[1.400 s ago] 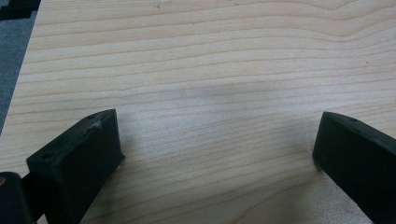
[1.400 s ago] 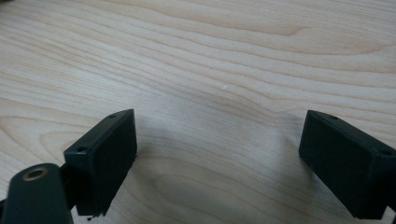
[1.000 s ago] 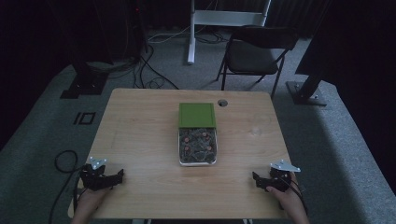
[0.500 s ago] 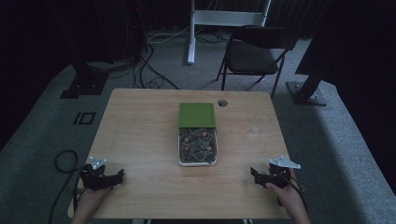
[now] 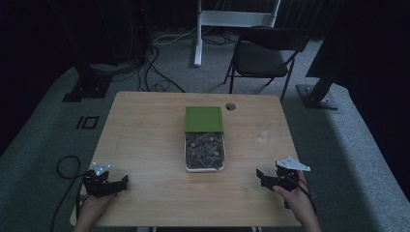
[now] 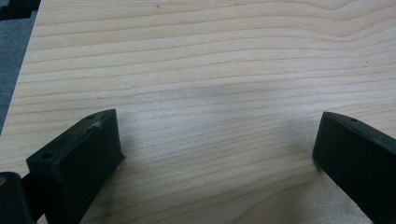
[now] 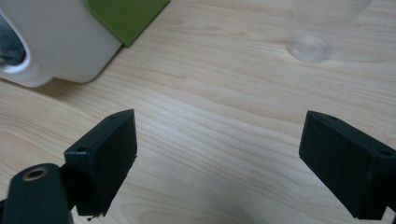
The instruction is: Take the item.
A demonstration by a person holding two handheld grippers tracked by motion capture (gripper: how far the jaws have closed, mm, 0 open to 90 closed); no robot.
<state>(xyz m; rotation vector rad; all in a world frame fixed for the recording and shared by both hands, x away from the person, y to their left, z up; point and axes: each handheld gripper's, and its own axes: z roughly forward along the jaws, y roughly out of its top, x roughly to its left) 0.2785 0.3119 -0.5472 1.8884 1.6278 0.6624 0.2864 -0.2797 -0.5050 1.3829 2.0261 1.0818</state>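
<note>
A white rectangular container (image 5: pixel 204 152) holding several small brownish pieces sits at the table's middle, and a green lid (image 5: pixel 203 119) lies against its far end. My left gripper (image 5: pixel 121 182) rests near the front left corner, open, with bare wood between its jaws (image 6: pixel 215 135). My right gripper (image 5: pixel 261 177) is held at the front right, open and empty (image 7: pixel 219 149). In the right gripper view the container's white wall (image 7: pixel 60 42) and the green lid (image 7: pixel 126 14) sit at the upper left.
The wooden table (image 5: pixel 145 135) has a round cable hole (image 5: pixel 230 106) near its far edge. A faint round mark (image 7: pixel 309 48) shows on the wood. A folding chair (image 5: pixel 263 53) and a white stand (image 5: pixel 200 29) are beyond the table. Cables lie on the floor.
The right gripper has shifted slightly left and forward over the table. The left gripper has stayed where it was.
</note>
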